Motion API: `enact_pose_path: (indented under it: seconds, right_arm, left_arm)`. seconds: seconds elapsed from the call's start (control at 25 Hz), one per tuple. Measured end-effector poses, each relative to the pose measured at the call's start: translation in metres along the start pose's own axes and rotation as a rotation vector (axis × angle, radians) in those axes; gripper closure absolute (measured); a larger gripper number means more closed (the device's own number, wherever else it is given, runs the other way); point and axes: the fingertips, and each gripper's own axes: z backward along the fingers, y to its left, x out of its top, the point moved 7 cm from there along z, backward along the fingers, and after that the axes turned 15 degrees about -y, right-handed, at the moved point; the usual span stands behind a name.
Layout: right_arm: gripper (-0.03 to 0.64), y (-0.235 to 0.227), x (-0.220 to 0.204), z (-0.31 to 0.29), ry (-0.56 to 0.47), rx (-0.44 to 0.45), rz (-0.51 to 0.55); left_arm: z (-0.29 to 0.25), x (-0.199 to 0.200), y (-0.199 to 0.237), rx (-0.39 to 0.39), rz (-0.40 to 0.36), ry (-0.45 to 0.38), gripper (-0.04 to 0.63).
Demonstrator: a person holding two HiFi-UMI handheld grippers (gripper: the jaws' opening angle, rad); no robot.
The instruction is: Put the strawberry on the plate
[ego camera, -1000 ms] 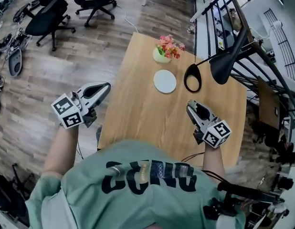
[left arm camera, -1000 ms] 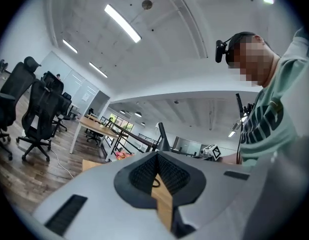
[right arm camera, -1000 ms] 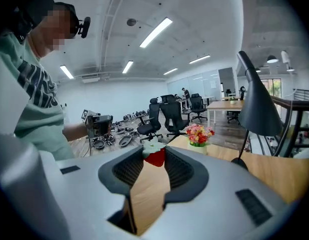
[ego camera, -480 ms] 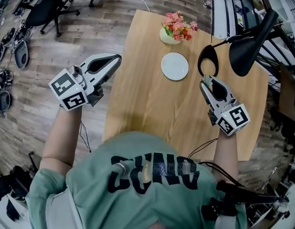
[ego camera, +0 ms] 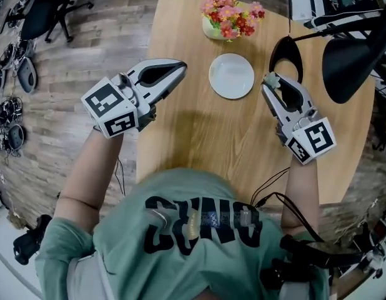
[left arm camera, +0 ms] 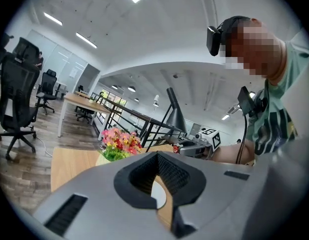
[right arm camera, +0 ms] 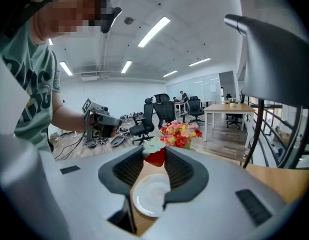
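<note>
Strawberry is pinched at the tips of the right gripper's fingers, just right of the plate, above the desk. Left gripper, left of the plate, has its fingers closed together, empty.

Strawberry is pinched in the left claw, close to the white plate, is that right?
No. The right gripper view shows the strawberry pinched in the right claw, not the left claw, which is shut and empty. It is close to the white plate.
</note>
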Motion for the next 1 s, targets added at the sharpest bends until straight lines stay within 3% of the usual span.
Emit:
enact_pose_path:
  seconds: [0.44,0.8,1.0]
  right_arm:
    - [0.483,-0.022,-0.092,-0.048,0.108,0.043,0.022]
    - [0.483,-0.029,-0.110,-0.070,0.205,0.050,0.064]
    - [0.483,-0.034,-0.153,-0.078,0.224,0.046,0.055]
  left_arm:
    - [-0.055,-0.095,0.045,-0.014,0.050,0.147,0.603]
    - [-0.074,-0.116,0.060,-0.015,0.065,0.195,0.603]
    - [-0.076,-0.153,0.073,-0.017,0.057,0.224,0.603]
